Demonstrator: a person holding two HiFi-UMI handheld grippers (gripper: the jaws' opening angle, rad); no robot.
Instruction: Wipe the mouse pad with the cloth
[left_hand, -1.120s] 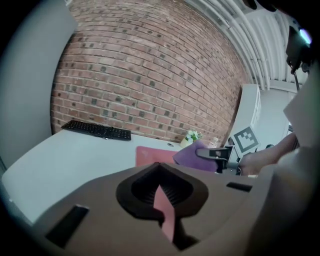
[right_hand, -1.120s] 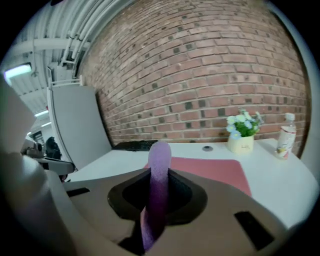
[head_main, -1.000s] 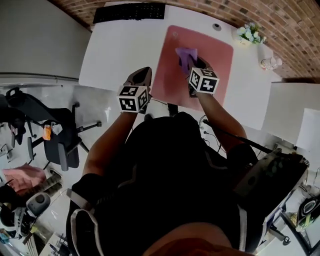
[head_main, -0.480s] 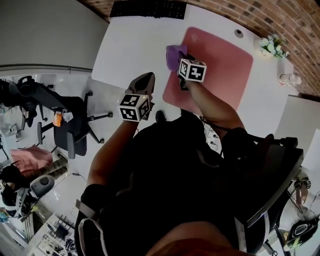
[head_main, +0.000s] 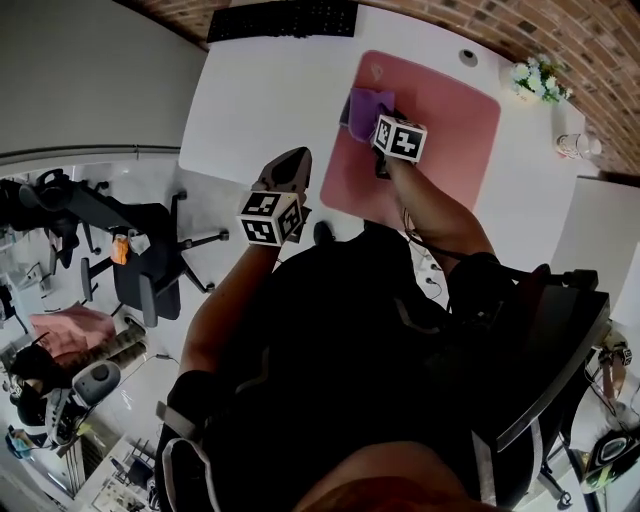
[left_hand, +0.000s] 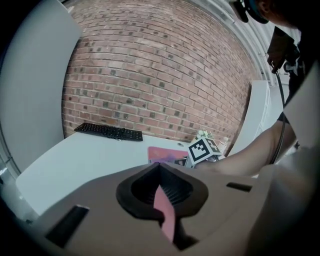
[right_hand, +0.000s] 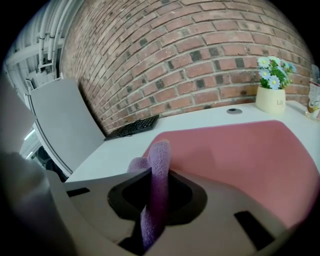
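So, right gripper (right_hand: 152, 182) has its fingers (right_hand: 100, 212) clamped on the cloth (right_hand: 159, 160), bunched on the pad's (right_hand: 240, 160) left side. It's soft, light and floppy, so hold a fold. Left gripper (left_hand: 161, 170) looks closed, probably empty.

The right arm reaches forward, and the right gripper (head_main: 382, 120) has its jaws clamped on the cloth (right_hand: 159, 165). The left arm is bent, with the left gripper (head_main: 289, 163) apart from it, jaws together and empty.
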